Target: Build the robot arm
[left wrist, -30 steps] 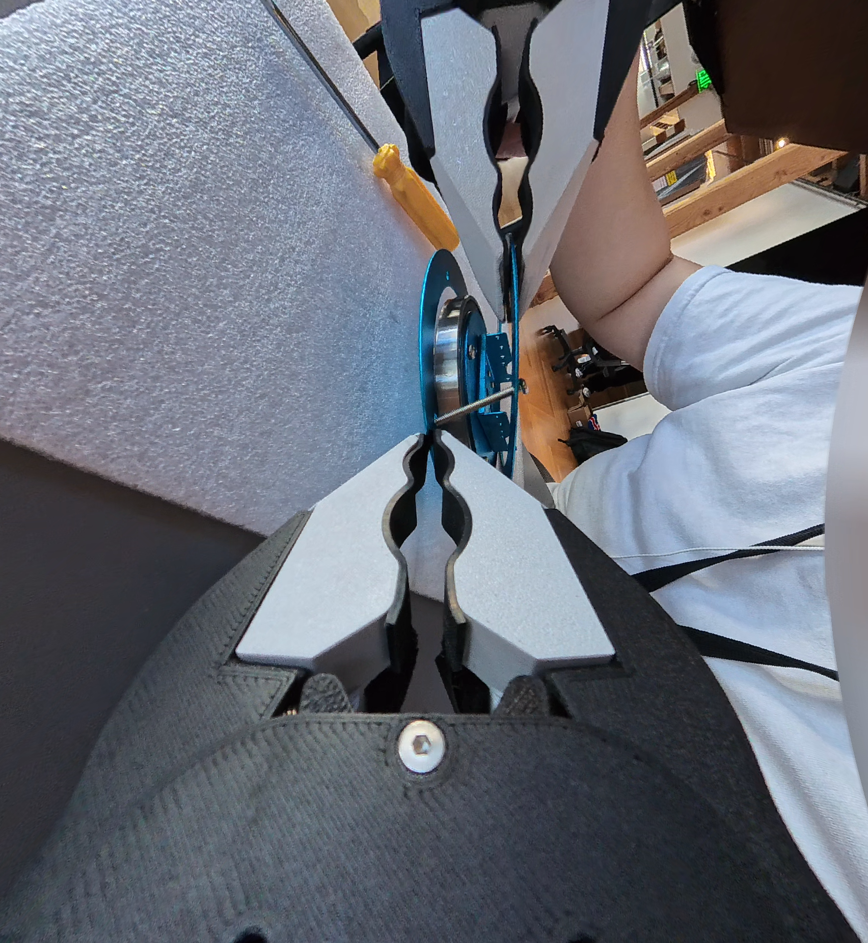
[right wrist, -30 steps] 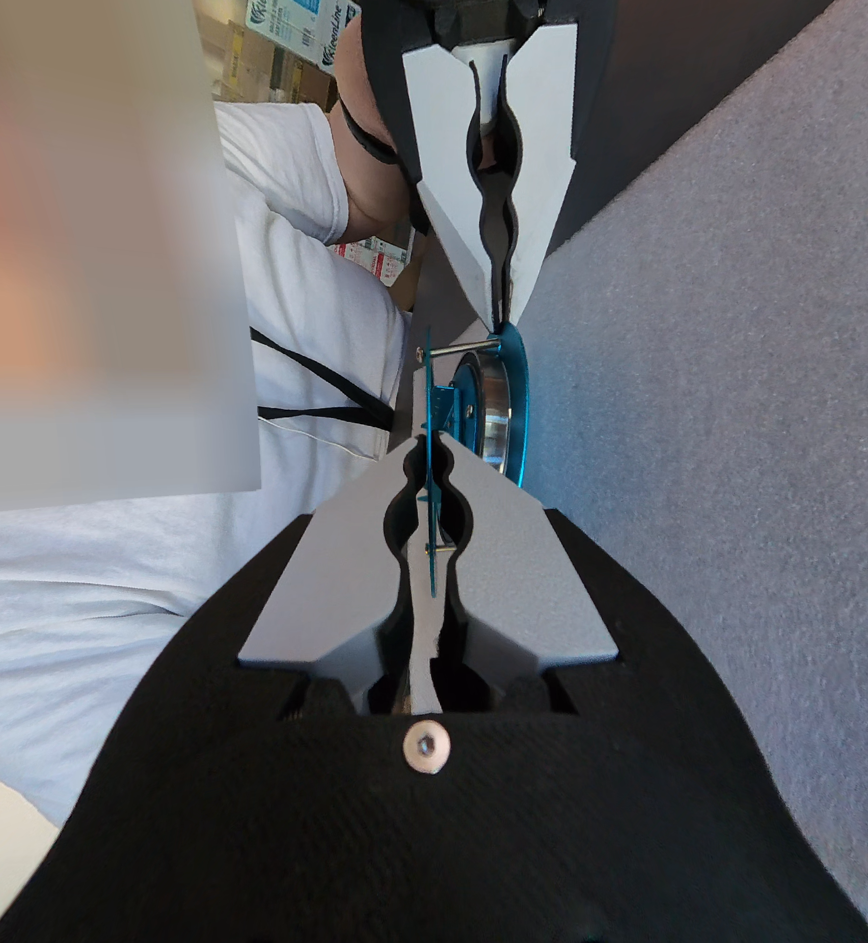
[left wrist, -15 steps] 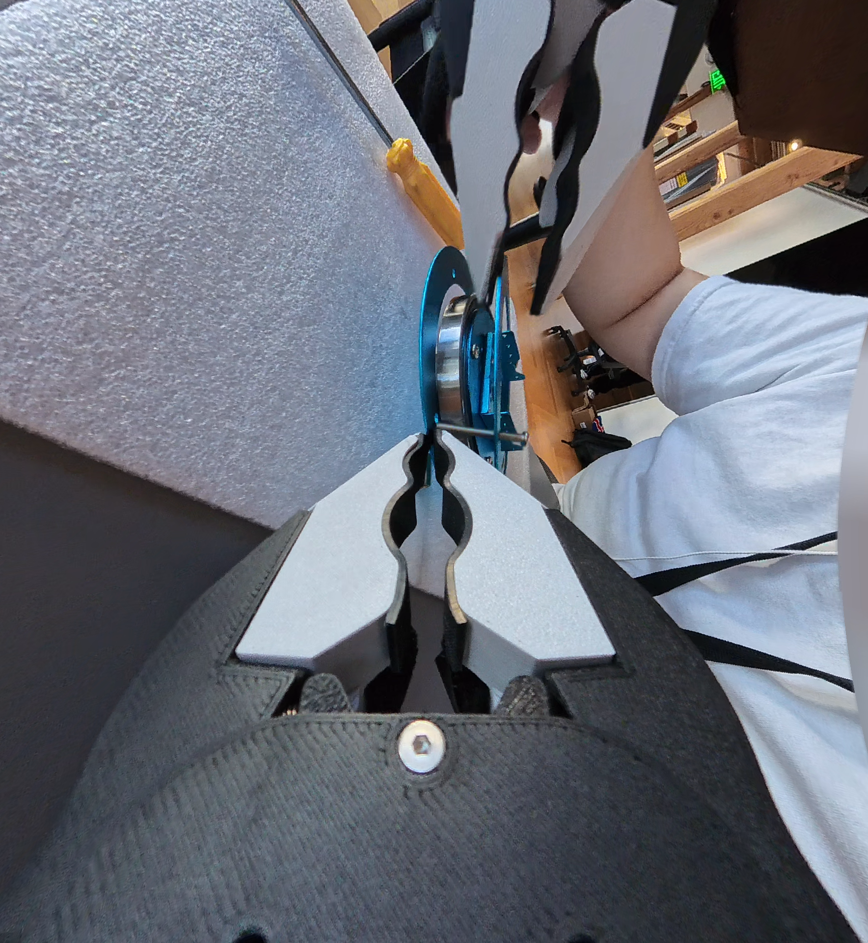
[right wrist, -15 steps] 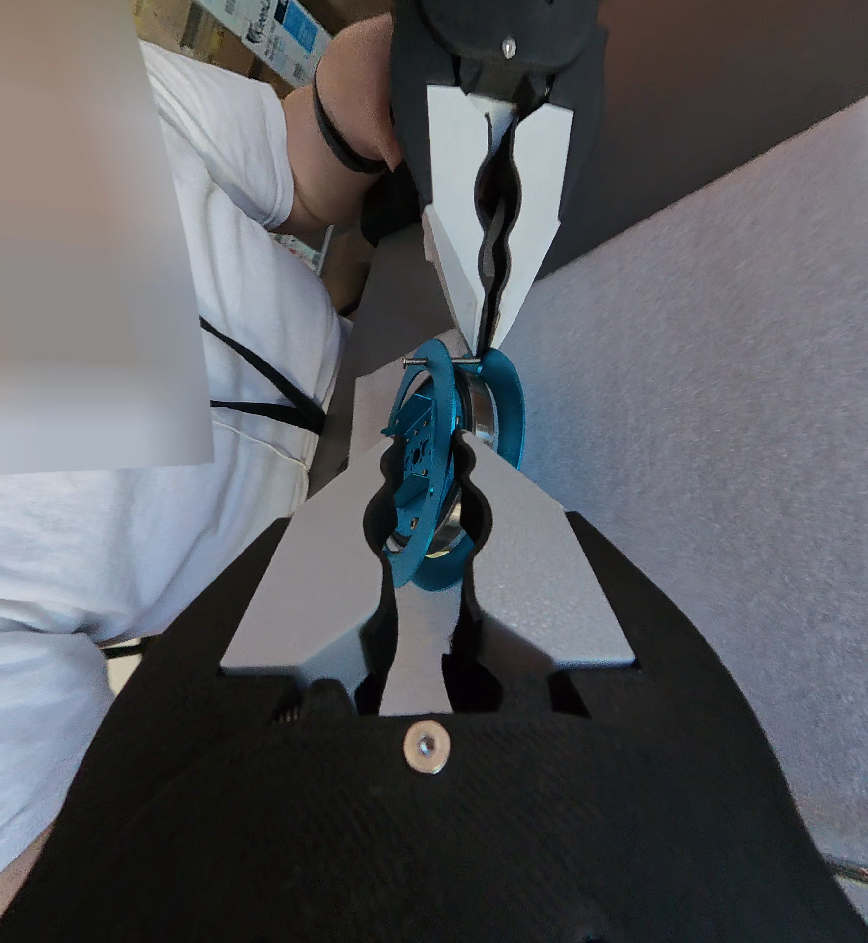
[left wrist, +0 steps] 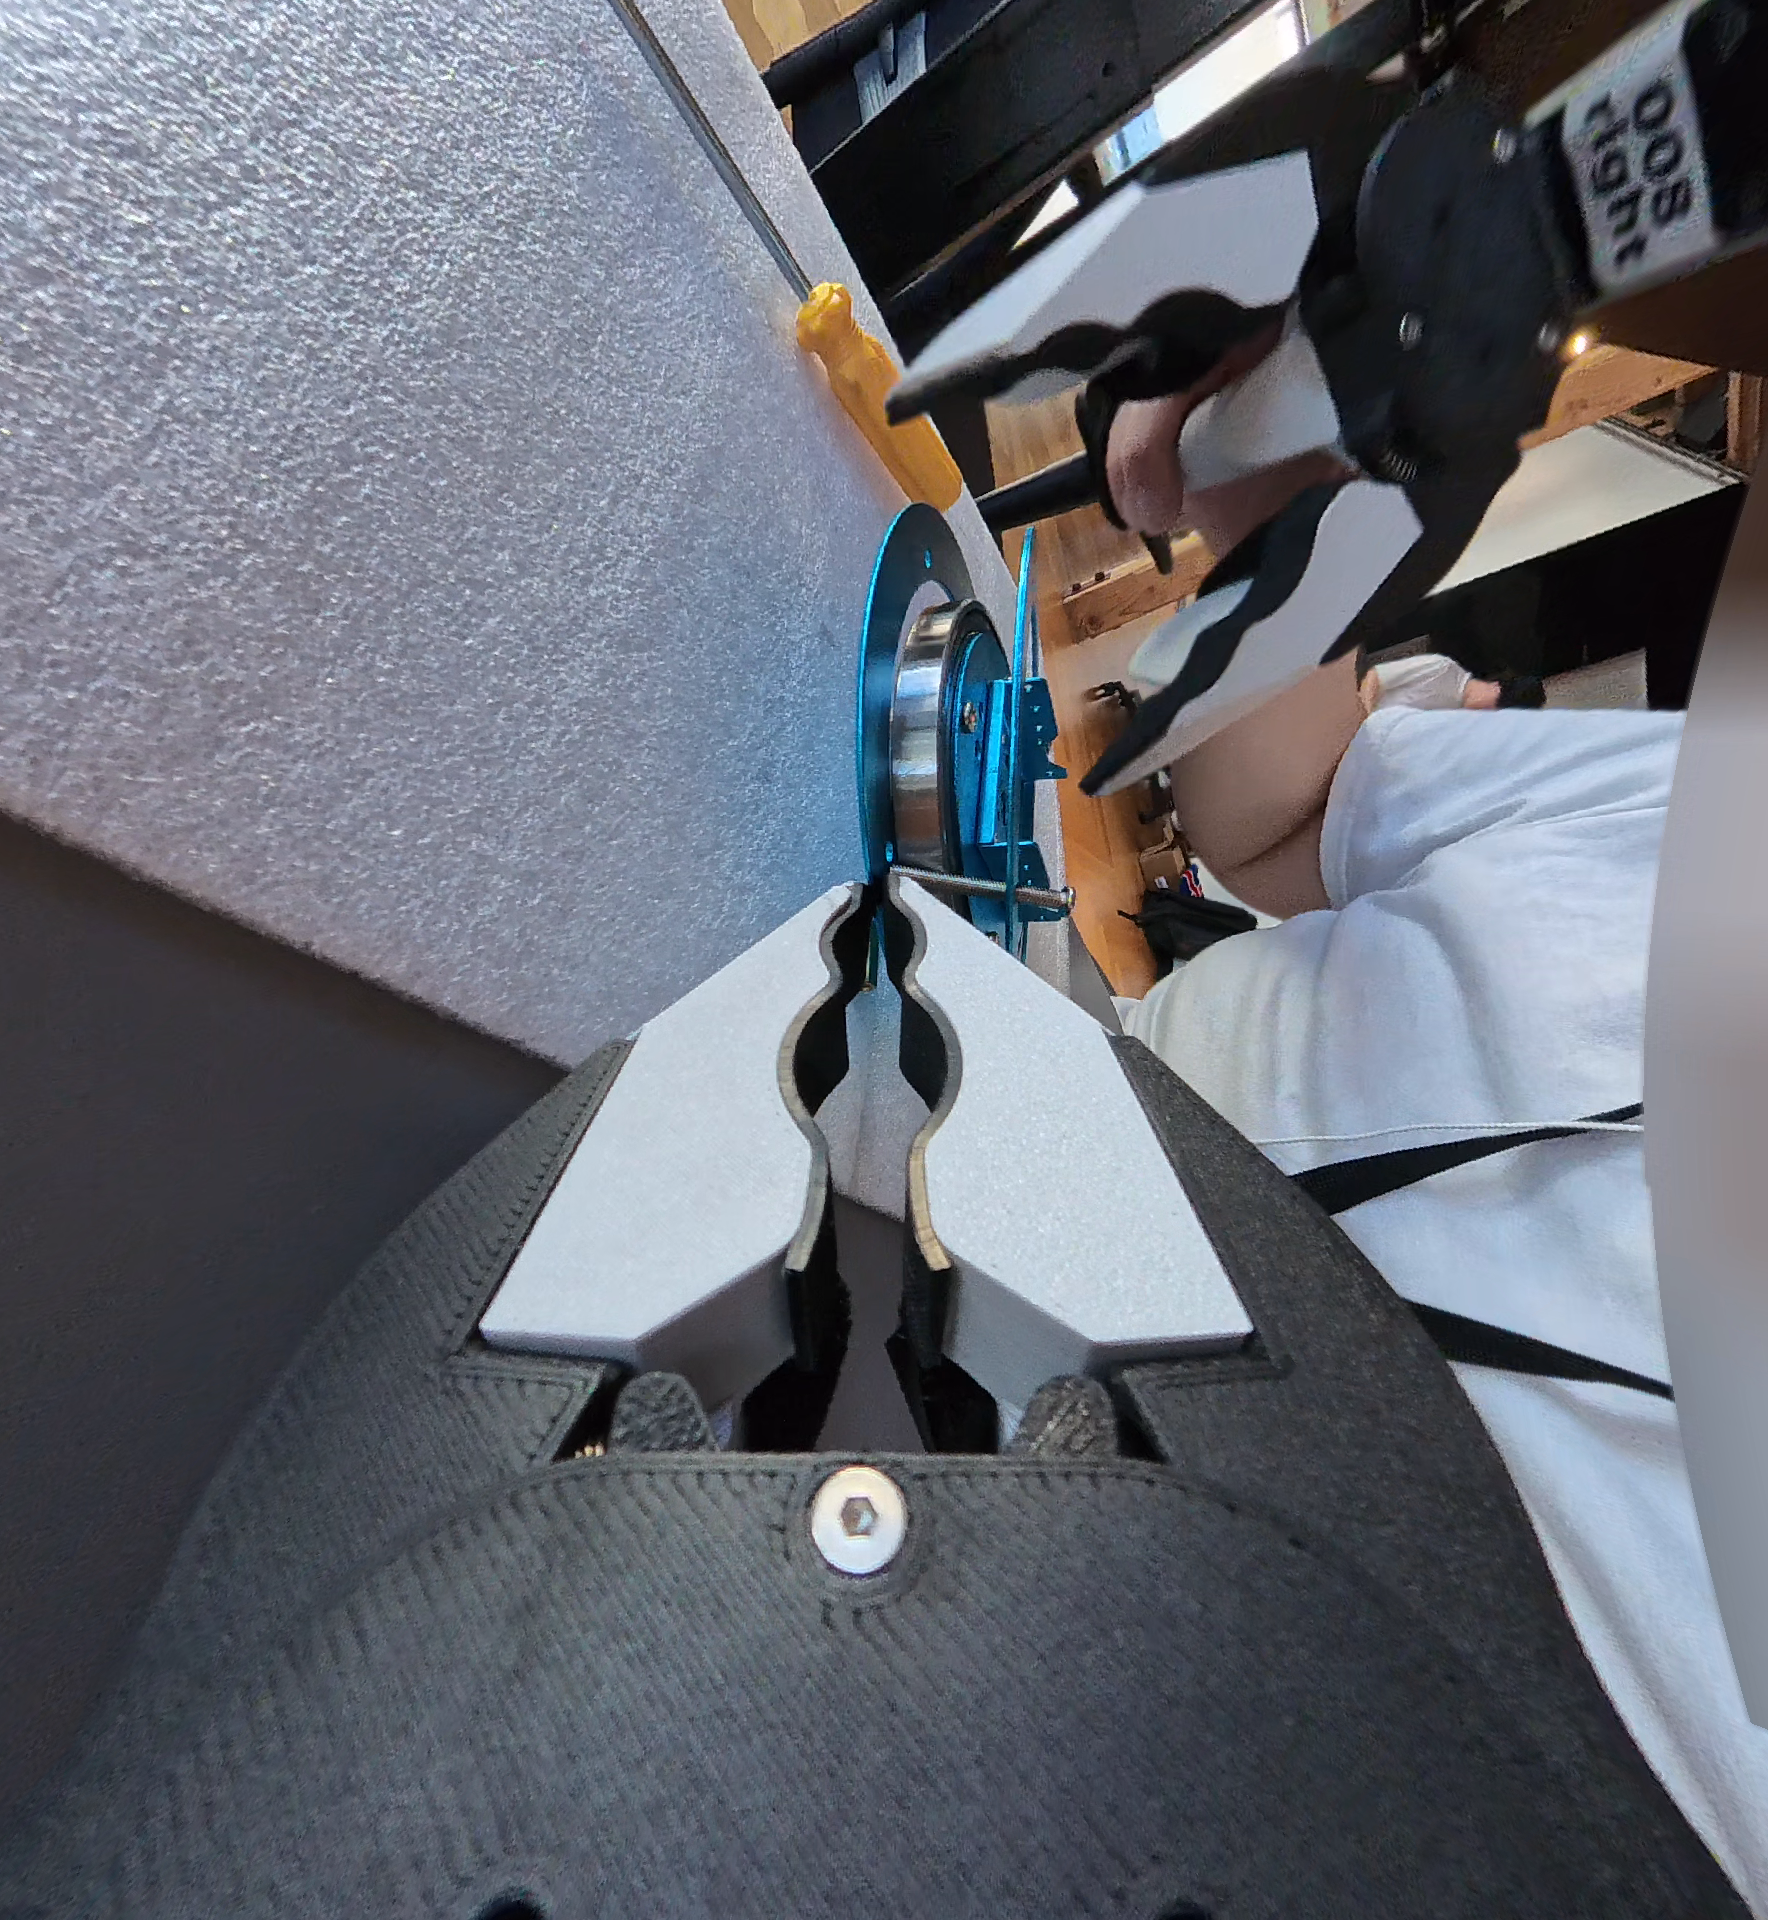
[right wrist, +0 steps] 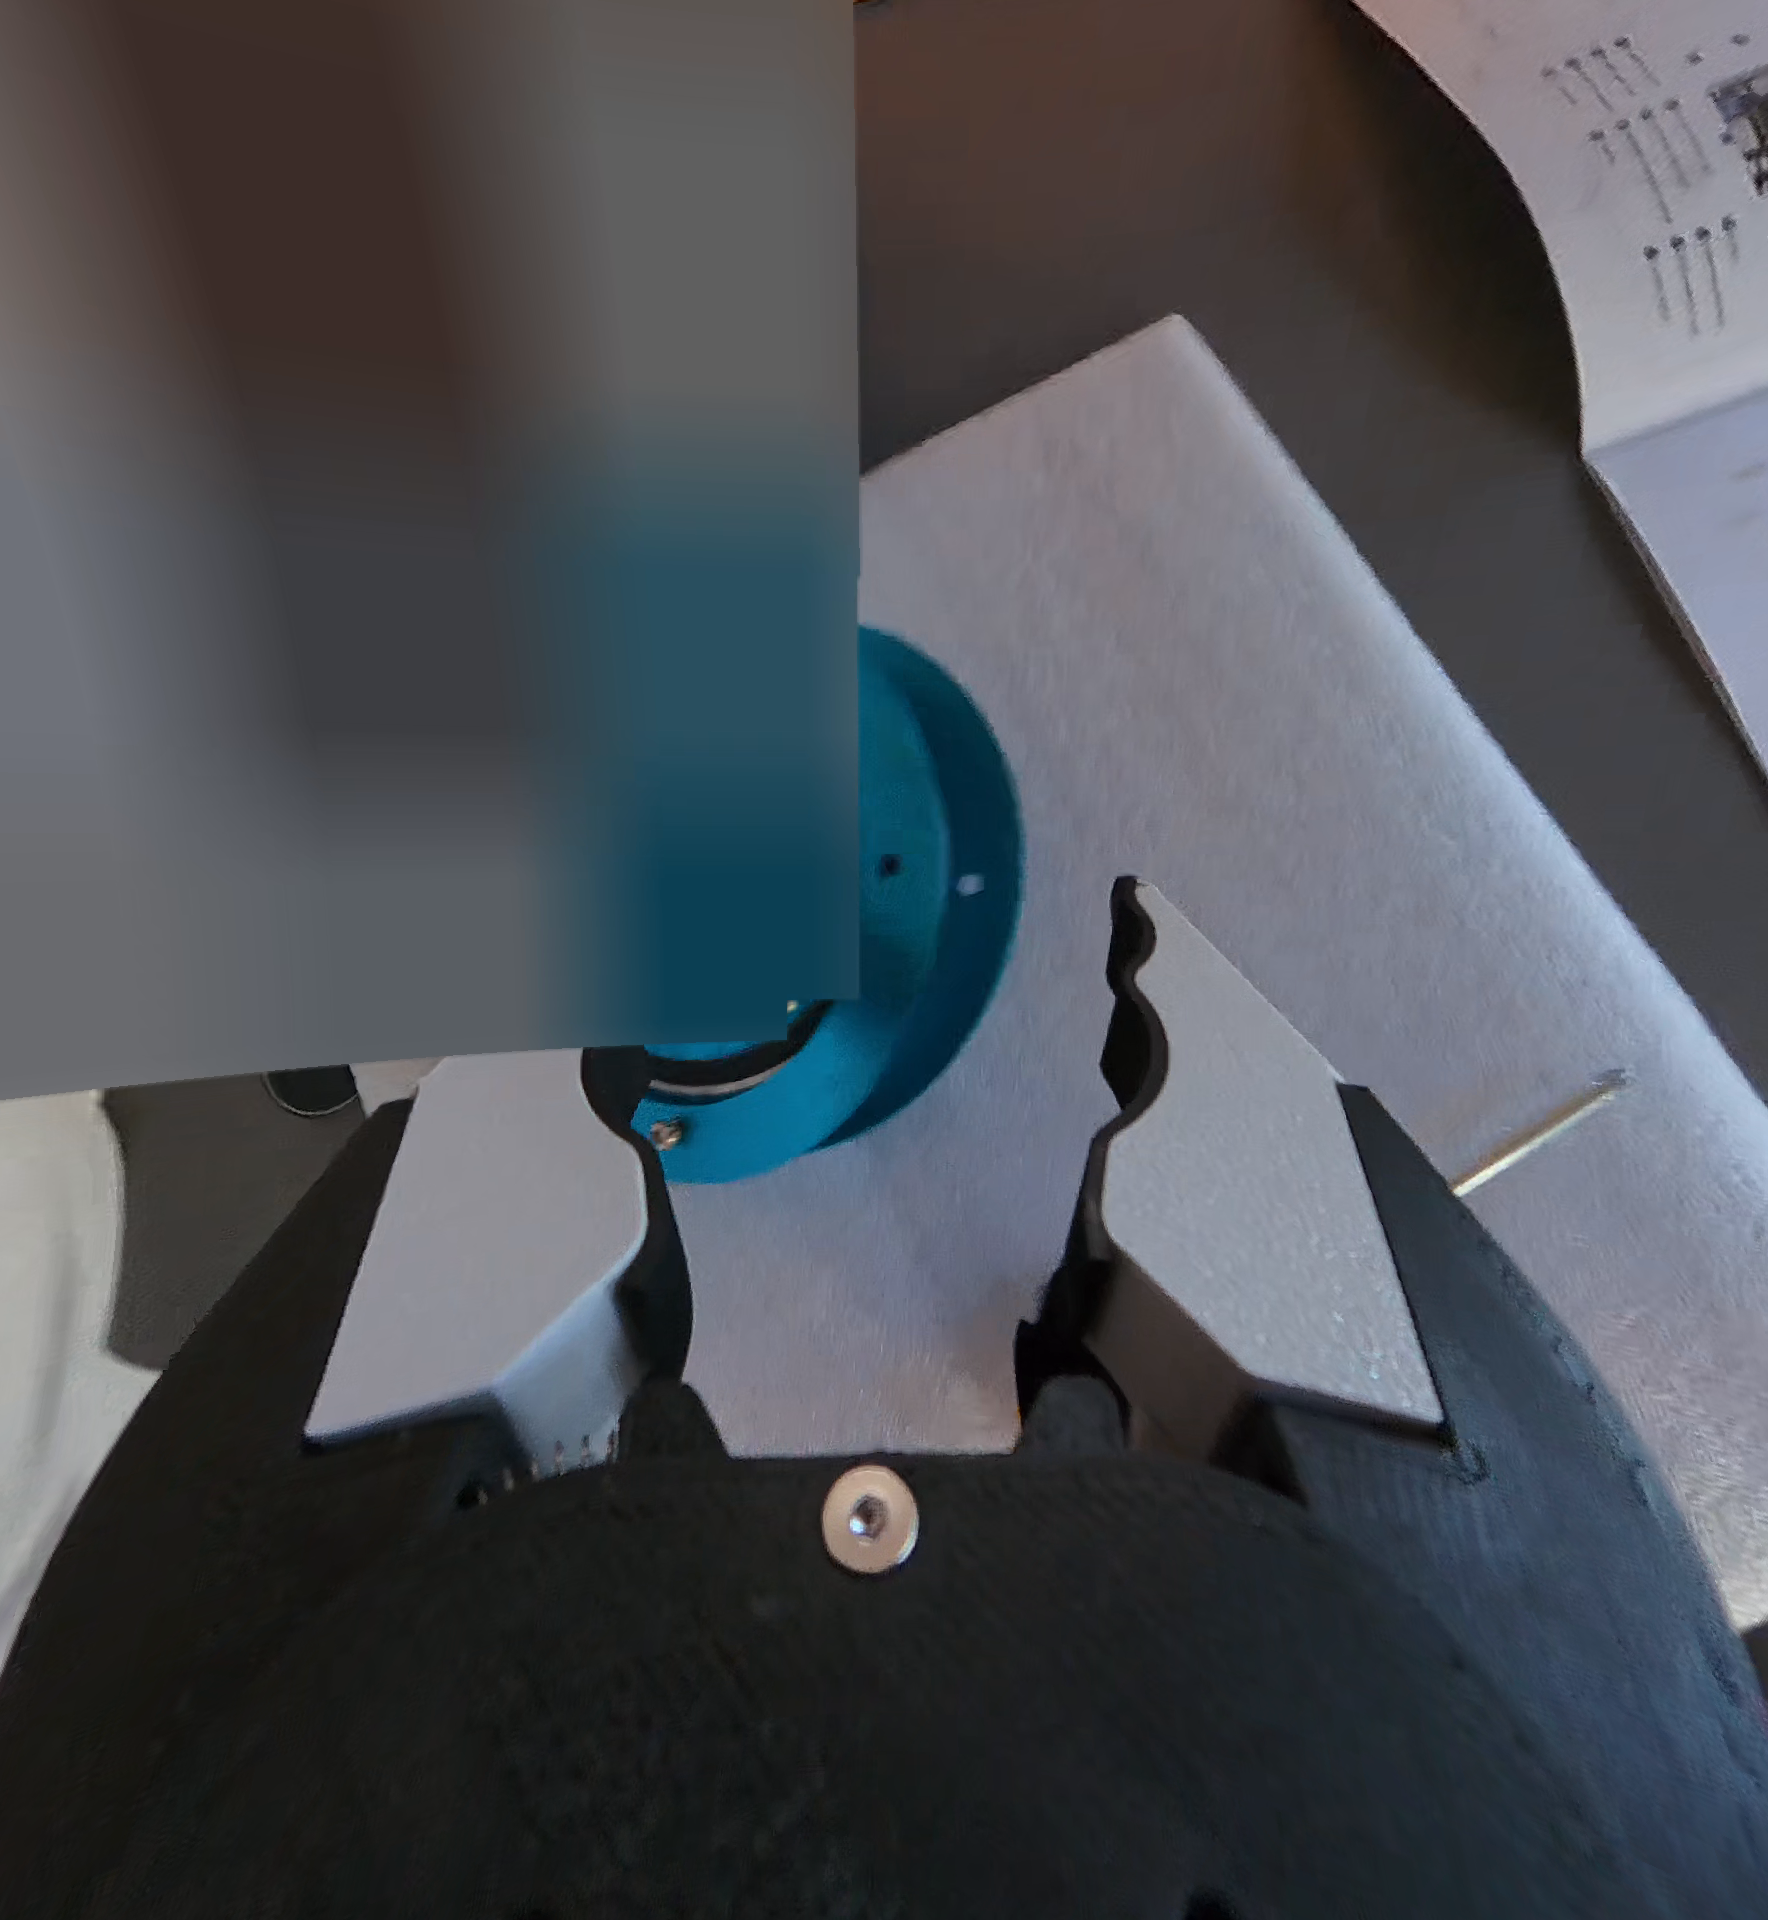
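Observation:
A blue ring assembly (left wrist: 927, 717) with a silver bearing, thin blue plates and a long screw (left wrist: 979, 885) through it stands on edge on a white foam pad (left wrist: 392, 468). My left gripper (left wrist: 880, 896) is shut on the rim of its blue flange, by the screw's end. My right gripper (left wrist: 989, 594) is open, empty and held clear of the assembly's far side. In the right wrist view the open right gripper (right wrist: 880, 1039) hovers just short of the assembly (right wrist: 921, 831), which is partly hidden by a blurred patch.
A yellow screwdriver handle (left wrist: 875, 395) lies at the pad's far edge. A loose long screw (right wrist: 1534, 1127) lies on the foam pad (right wrist: 1275, 727). A printed paper sheet (right wrist: 1711, 312) lies on the dark table (right wrist: 1171, 208). A person in a white shirt (left wrist: 1431, 1039) is close by. One gripper's finger ends stand about 7 centimeters off the other's.
My right gripper has let go of the thin blue plate, opened wide and swung away from the assembly. My left gripper has kept its hold on the flange rim.

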A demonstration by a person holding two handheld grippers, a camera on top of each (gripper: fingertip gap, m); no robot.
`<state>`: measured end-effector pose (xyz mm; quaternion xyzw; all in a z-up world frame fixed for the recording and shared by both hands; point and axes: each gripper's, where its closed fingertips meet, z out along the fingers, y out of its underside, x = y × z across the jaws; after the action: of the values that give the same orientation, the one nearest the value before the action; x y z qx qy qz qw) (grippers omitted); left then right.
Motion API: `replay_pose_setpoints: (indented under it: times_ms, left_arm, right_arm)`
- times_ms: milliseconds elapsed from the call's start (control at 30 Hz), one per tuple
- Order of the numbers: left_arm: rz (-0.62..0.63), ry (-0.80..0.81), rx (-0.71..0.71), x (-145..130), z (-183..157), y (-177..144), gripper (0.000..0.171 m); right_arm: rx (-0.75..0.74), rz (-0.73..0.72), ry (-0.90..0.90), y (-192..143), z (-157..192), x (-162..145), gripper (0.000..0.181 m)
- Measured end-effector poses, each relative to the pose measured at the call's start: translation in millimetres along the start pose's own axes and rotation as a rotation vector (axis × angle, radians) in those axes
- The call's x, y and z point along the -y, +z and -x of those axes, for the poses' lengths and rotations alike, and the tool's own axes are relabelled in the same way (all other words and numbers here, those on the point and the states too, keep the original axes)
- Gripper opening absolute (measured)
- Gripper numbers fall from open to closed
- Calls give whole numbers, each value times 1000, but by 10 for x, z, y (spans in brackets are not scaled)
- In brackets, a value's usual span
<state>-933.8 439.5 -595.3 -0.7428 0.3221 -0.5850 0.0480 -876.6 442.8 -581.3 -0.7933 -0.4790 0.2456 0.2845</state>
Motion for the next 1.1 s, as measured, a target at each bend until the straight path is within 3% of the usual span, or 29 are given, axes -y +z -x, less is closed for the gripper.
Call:
replay_pose_setpoints:
  times_ms: [200, 267, 367, 700, 1100]
  left_arm:
    - [2, 1, 3, -7, 10, -4, 0]
    - [1, 2, 4, -8, 12, -6, 0]
    - [0, -2, 5, -7, 15, -9, 0]
    - [-2, -4, -10, -1, 13, -19, 0]
    - [13, -17, -19, -22, 29, -5, 0]
  right_arm:
    - [-33, -12, 79, 106, 7, -160, 92]
    - [6, -57, 142, 108, 53, -124, 75]
    - [24, -65, 238, 122, 68, -121, 71]
    - [-9, -13, 312, 99, 46, -154, 61]
    - [70, -92, 403, 60, 29, -153, 51]
